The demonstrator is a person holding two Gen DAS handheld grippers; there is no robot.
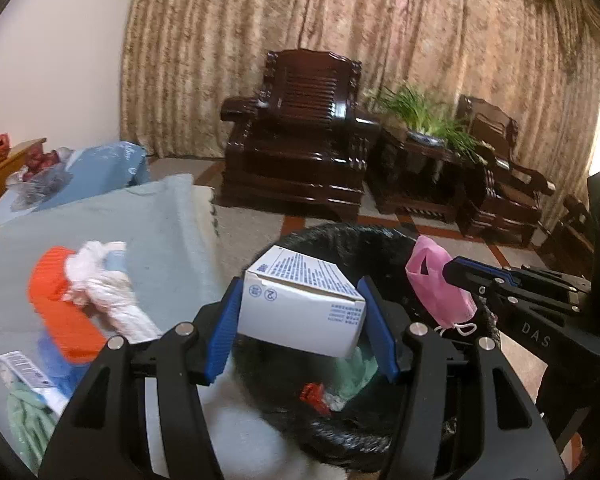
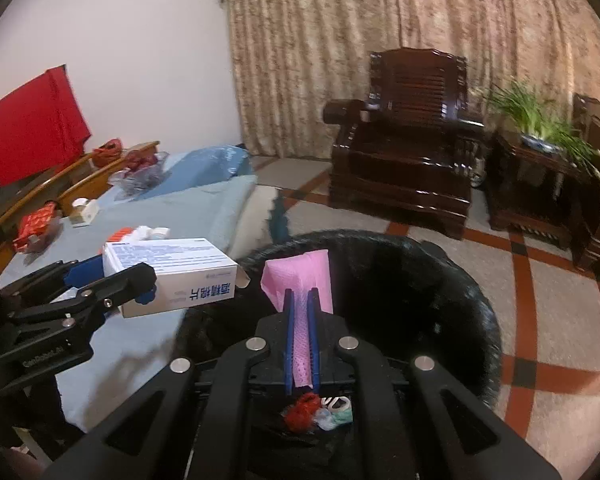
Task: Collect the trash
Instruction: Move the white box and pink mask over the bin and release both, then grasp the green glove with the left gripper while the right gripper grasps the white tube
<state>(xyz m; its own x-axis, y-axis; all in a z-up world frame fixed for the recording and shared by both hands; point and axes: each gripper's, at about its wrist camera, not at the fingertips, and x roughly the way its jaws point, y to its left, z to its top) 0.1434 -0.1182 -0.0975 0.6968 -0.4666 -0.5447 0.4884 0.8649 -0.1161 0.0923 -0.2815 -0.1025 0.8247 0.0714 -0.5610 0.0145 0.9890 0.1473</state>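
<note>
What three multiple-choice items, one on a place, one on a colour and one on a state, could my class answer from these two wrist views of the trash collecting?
1. Where is the white box?
A. on the armchair seat
B. between the left hand-held gripper's pads, above the edge of the black bin
C. lying on the floor tiles

2. What colour is the face mask?
A. pink
B. yellow
C. black

3. What state is the right hand-held gripper in?
A. wide open and empty
B. shut on a bottle
C. shut on the mask

Answers: 1 B, the left hand-held gripper clamps the box above the black bin. 2 A, its fabric is plainly pink. 3 C, both blue pads press the mask.
</note>
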